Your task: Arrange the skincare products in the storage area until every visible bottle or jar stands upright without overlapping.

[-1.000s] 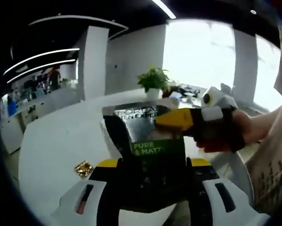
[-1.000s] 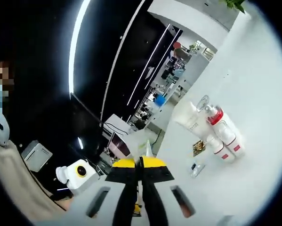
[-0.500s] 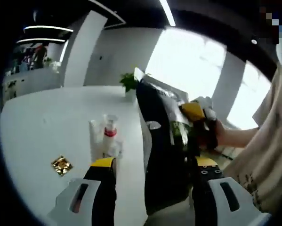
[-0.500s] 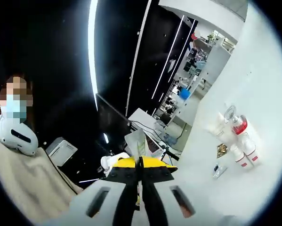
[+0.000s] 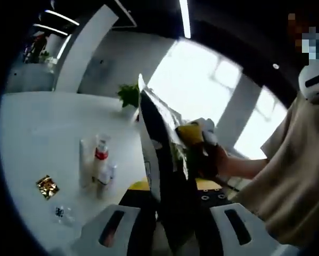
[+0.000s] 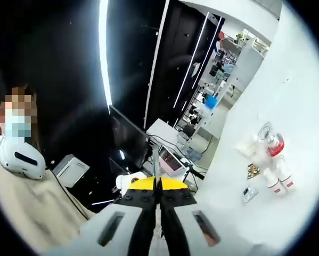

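Both grippers (image 5: 172,200) (image 6: 159,188) were clamped on the dark carton (image 5: 159,176), held aloft; bottles (image 5: 98,165) stood on the table (image 5: 37,133); carton placement remained.

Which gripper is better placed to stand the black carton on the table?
Probably left: the left gripper holds the black carton by its body; the right gripper only pinches its thin edge.
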Action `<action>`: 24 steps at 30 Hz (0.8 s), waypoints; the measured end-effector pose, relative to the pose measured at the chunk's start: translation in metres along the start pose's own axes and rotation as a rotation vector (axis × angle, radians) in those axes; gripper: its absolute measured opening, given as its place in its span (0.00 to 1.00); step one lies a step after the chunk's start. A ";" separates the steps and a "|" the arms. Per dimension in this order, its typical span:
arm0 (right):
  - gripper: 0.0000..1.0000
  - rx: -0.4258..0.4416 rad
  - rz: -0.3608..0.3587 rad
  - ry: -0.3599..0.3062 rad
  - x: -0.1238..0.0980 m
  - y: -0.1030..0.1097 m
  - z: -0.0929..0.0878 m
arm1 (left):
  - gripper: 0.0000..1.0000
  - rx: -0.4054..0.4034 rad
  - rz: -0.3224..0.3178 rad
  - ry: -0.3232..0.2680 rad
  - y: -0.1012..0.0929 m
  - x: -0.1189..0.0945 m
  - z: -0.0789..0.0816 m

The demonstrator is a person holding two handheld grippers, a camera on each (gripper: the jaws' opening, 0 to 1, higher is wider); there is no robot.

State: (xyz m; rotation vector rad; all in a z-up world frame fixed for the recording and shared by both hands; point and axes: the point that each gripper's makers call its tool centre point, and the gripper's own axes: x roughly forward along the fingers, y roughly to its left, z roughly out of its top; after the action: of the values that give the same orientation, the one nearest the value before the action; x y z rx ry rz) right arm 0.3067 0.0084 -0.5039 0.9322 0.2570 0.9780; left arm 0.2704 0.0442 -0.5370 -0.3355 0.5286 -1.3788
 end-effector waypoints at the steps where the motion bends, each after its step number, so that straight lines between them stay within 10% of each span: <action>1: 0.01 -0.004 -0.011 0.001 0.000 -0.003 0.002 | 0.14 -0.006 -0.009 -0.013 -0.002 -0.001 0.002; 6: 0.01 -0.012 -0.016 -0.008 -0.002 -0.007 0.008 | 0.04 -0.074 -0.046 -0.082 -0.012 0.001 0.015; 12: 0.03 -0.043 0.069 -0.179 -0.003 0.013 0.030 | 0.00 -0.211 -0.084 -0.212 -0.014 0.002 0.032; 20: 0.15 0.049 0.068 -0.189 0.003 0.014 0.007 | 0.00 -0.369 -0.077 -0.392 -0.001 -0.002 0.053; 24: 0.18 0.075 0.045 -0.223 0.005 0.013 0.004 | 0.00 -0.365 -0.052 -0.382 0.003 0.000 0.051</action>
State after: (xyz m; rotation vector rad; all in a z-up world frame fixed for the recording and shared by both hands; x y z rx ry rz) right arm 0.3040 0.0133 -0.4900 1.1110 0.0852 0.9018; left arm 0.3001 0.0409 -0.4959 -0.8951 0.4520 -1.2243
